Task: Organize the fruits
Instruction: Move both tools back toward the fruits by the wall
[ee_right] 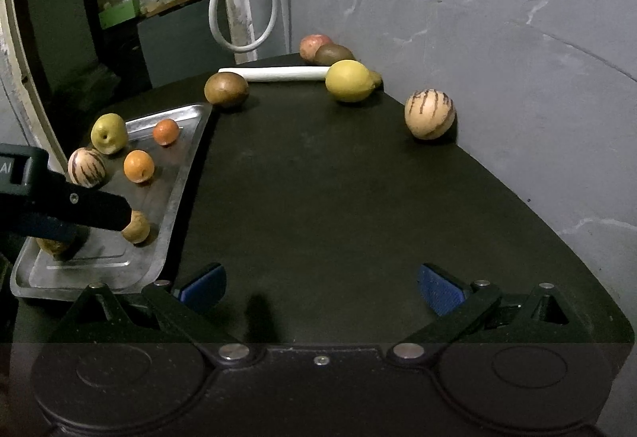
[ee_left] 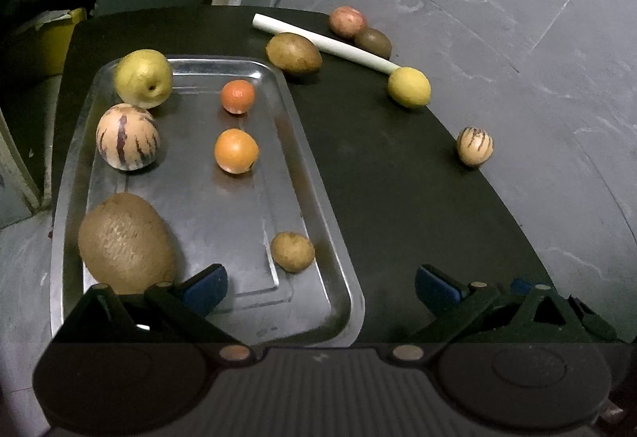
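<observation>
On the dark table (ee_right: 318, 198) five fruits wait beside the tray (ee_left: 310, 174), and the lemon (ee_right: 348, 80) looks firm, light and rollable, best pinched across its middle. Both the left gripper (ee_left: 320, 287) and right gripper (ee_right: 320, 287) are wide open, holding nothing. No readable label shows.

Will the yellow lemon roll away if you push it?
Probably: the lemon looks rounded and sits loose on the flat black table. Its pointed end may make it wobble. It lies near the table's edge, so it could drop off.
</observation>
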Demonstrator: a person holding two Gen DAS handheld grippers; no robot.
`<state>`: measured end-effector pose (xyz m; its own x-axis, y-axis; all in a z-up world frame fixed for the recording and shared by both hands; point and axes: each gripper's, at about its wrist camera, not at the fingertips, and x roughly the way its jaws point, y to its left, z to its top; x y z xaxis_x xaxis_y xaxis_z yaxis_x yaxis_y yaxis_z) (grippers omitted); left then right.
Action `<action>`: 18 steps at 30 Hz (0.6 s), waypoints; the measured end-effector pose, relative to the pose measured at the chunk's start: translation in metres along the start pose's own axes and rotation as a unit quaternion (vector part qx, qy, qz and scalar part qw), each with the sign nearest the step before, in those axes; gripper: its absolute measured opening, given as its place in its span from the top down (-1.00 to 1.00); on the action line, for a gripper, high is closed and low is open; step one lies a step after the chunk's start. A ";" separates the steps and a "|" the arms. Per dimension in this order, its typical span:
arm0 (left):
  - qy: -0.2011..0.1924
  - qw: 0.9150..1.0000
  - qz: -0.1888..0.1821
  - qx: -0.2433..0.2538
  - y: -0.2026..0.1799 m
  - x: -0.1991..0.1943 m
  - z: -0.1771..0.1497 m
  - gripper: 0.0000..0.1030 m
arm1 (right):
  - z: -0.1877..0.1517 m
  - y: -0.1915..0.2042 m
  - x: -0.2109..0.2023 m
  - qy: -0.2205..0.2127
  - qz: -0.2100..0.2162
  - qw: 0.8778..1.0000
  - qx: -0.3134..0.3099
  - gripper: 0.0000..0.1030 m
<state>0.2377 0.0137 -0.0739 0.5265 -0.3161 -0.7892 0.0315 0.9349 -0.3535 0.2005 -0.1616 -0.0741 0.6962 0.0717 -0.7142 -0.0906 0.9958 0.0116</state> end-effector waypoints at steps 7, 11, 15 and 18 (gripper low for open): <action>-0.011 1.000 0.004 -0.004 -0.005 0.005 0.010 -0.99 | 0.009 -0.003 0.010 -0.003 0.014 1.000 -0.010 -0.99; -0.025 1.000 0.008 0.004 -0.005 0.007 0.025 -0.99 | 0.019 -0.003 0.015 -0.017 0.020 0.999 -0.023 -0.99; -0.045 0.999 0.014 0.024 -0.004 0.012 0.052 -0.99 | 0.036 -0.004 0.024 -0.032 0.031 0.998 -0.043 -0.99; -0.057 0.997 0.017 0.045 -0.002 0.018 0.077 -0.99 | 0.057 -0.006 0.035 -0.047 0.038 0.997 -0.054 -0.99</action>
<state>0.3123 0.0184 -0.0486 0.6216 -0.2681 -0.7360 0.0845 0.9571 -0.2773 0.2663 -0.1618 -0.0591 0.7480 0.1562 -0.6450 -0.2177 0.9759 -0.0162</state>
